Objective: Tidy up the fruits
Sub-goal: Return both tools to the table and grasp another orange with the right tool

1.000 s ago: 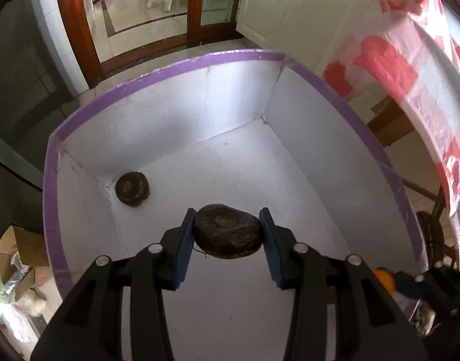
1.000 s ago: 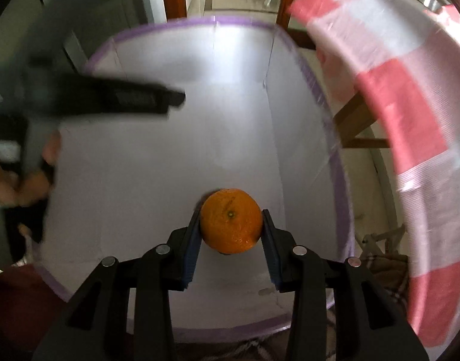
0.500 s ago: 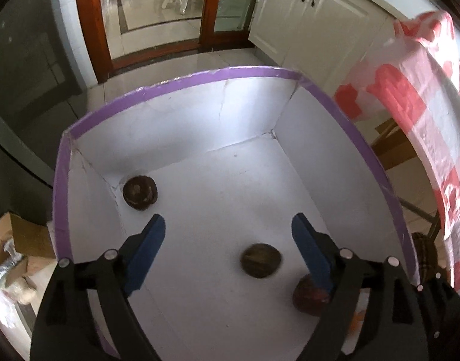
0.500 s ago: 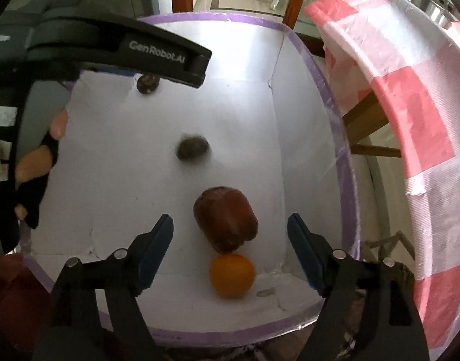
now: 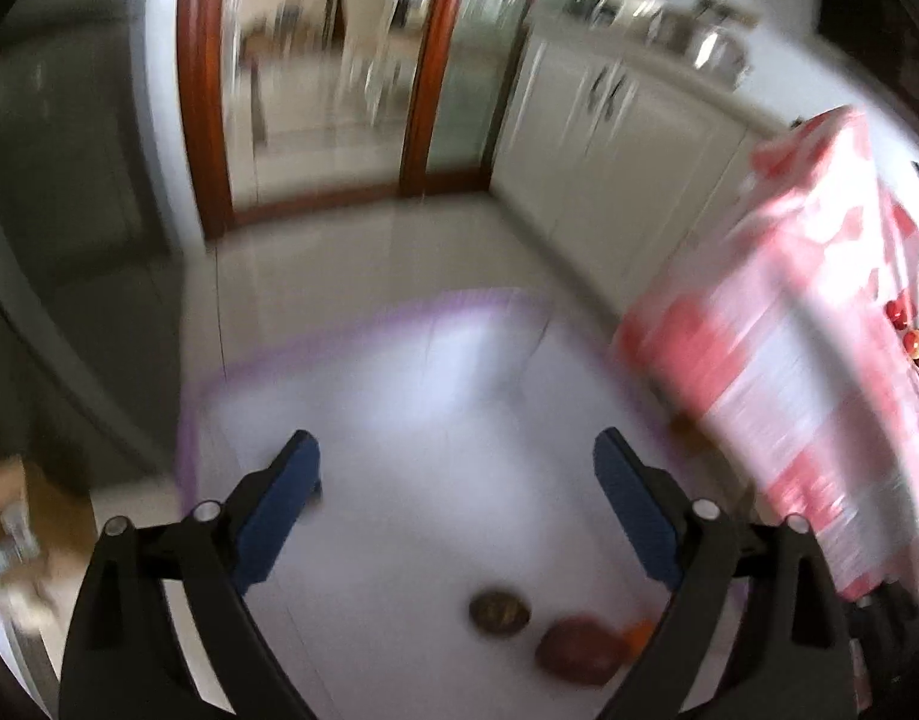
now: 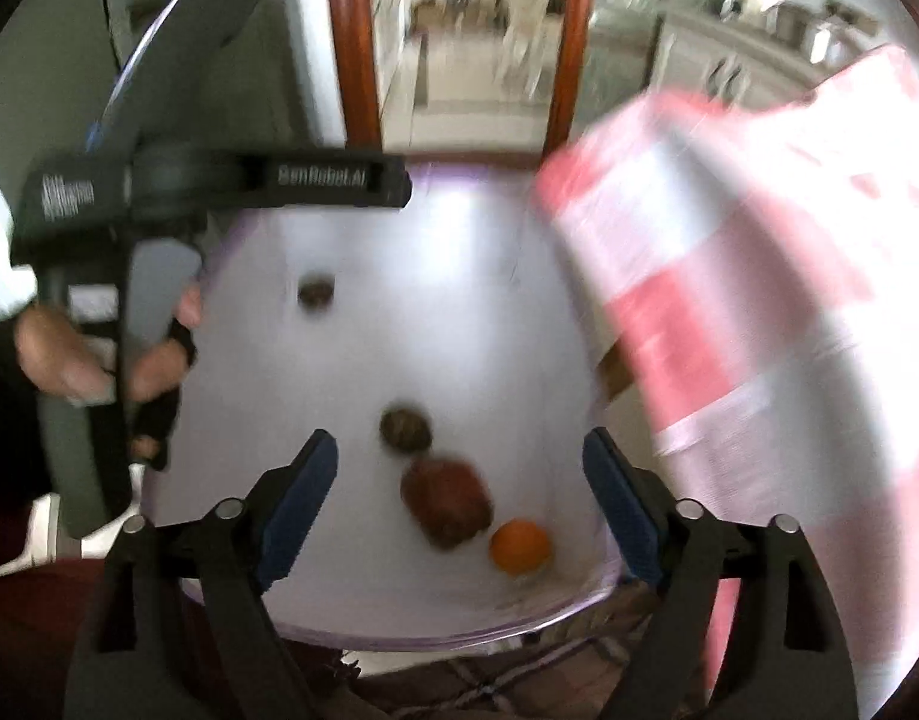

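Both grippers are pulling up and away from the white box [image 6: 537,360] since half a second ago. The left gripper [image 5: 456,507] and right gripper [image 6: 459,492] are hanging spread wide, empty. The orange [image 6: 519,545] is lying at the box's near right, touching the red fruit [image 6: 447,501], below the right fingers.

Bare white box floor [image 6: 363,372] left of fruits; checkered cloth [image 6: 759,312] overhanging right wall
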`<state>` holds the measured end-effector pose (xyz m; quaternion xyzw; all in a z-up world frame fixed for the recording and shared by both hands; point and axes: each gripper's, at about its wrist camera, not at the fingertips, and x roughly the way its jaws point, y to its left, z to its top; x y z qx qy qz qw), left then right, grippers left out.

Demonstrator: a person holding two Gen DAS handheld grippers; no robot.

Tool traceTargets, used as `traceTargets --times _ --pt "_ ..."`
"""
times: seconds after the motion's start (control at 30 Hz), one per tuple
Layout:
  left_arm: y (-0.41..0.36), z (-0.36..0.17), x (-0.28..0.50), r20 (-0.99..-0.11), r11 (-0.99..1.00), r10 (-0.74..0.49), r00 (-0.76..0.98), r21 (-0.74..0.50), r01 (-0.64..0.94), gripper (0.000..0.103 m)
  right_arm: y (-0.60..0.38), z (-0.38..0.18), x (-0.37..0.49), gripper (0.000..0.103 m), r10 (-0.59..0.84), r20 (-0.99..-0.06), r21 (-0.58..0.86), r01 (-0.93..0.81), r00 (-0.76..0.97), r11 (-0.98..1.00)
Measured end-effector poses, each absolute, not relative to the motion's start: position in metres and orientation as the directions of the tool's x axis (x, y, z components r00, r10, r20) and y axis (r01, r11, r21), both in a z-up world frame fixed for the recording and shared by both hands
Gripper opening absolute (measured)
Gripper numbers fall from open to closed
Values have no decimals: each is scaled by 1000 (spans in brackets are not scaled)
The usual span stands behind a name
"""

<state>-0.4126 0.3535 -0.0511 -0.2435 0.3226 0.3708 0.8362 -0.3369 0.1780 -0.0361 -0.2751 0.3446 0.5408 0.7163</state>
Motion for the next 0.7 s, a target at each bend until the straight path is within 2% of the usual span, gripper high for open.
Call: traceTargets --times 0.03,0.13,0.27,0.37,0.53,0.7 --pt "345 -33 -407 -675 625 510 533 -135 -769 101 175 -24 -334 84 613 -767 -16 -959 193 282" --pt "322 10 -384 -580 679 567 585 -73 -730 101 154 13 -314 87 684 -679 6 -930 266 368" --pt "291 47 -339 -535 758 517 668 -76 -647 101 107 56 -279 87 716 -557 35 -850 420 526" --pt "254 68 -294 -517 828 456 724 -51 -558 101 61 79 -247 87 678 -484 73 -746 553 662" --pt "176 78 -209 -547 932 313 776 19 -362 101 -12 83 -189 87 528 -467 117 -542 709 832" --pt "108 58 -118 -642 982 145 753 3 -186 101 -72 73 -130 87 398 -533 184 -357 746 916"
